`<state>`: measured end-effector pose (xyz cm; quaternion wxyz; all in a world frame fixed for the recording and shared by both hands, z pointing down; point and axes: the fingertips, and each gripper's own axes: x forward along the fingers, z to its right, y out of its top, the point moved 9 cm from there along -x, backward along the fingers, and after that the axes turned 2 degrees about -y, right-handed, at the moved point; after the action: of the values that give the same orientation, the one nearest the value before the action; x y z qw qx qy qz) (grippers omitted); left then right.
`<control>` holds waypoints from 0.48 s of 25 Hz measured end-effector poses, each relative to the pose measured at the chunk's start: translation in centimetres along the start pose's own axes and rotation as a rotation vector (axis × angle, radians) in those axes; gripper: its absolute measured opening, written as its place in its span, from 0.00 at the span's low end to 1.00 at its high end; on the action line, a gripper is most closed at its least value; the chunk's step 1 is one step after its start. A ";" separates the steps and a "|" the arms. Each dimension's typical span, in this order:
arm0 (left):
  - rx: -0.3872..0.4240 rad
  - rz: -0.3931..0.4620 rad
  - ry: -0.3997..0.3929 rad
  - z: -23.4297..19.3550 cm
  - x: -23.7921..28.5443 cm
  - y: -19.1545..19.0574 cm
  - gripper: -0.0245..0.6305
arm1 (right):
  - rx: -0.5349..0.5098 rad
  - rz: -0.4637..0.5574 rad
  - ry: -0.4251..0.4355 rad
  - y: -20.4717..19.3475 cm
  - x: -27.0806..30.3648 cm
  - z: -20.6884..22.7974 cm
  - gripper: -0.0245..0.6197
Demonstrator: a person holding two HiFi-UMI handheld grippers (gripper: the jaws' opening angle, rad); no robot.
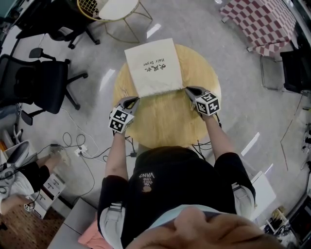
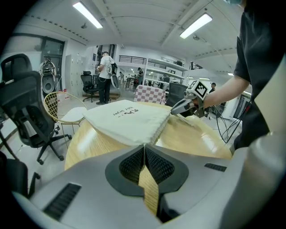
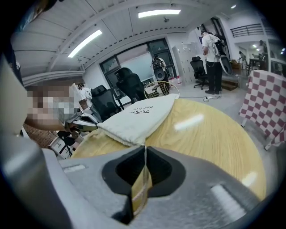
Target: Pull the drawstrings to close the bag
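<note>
**Left gripper (image 1: 134, 99) and right gripper (image 1: 188, 90) pinched at the bag's (image 1: 153, 65) mouth**

The left gripper's jaws are closed on a thin white drawstring (image 2: 145, 144) at the bag's near-left corner. The right gripper's jaws are closed the same way at the near-right corner. The white bag lies flat on the round wooden table (image 1: 165, 121), printed side up, with its gathered mouth toward the person.

A black office chair (image 1: 41, 85) is standing left of the round table (image 1: 165, 121). A wire chair (image 1: 114, 9) is standing beyond it.
</note>
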<state>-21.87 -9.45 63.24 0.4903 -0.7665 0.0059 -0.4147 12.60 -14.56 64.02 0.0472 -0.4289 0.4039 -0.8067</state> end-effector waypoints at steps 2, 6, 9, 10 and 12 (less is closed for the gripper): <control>0.002 0.025 0.015 0.0 -0.3 0.5 0.07 | 0.025 0.014 -0.004 0.2 -0.2 0.0 0.05; -0.016 0.031 0.030 0.5 -0.9 0.8 0.07 | 0.036 0.025 -0.024 0.4 -0.8 -0.3 0.05; -0.040 0.041 0.025 0.9 -1.2 0.9 0.07 | 0.014 0.022 -0.059 0.7 -1.1 -0.5 0.05; -0.049 0.043 0.023 1.0 -1.3 1.0 0.07 | 0.007 0.022 -0.072 0.9 -1.2 -0.5 0.05; -0.062 0.052 0.020 1.3 -1.6 1.3 0.07 | 0.004 0.028 -0.097 1.1 -1.6 -0.5 0.05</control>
<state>-21.52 -8.49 60.99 0.4769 -0.7766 0.0435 -0.4093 12.91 -14.35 62.08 0.0789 -0.4616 0.4054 -0.7851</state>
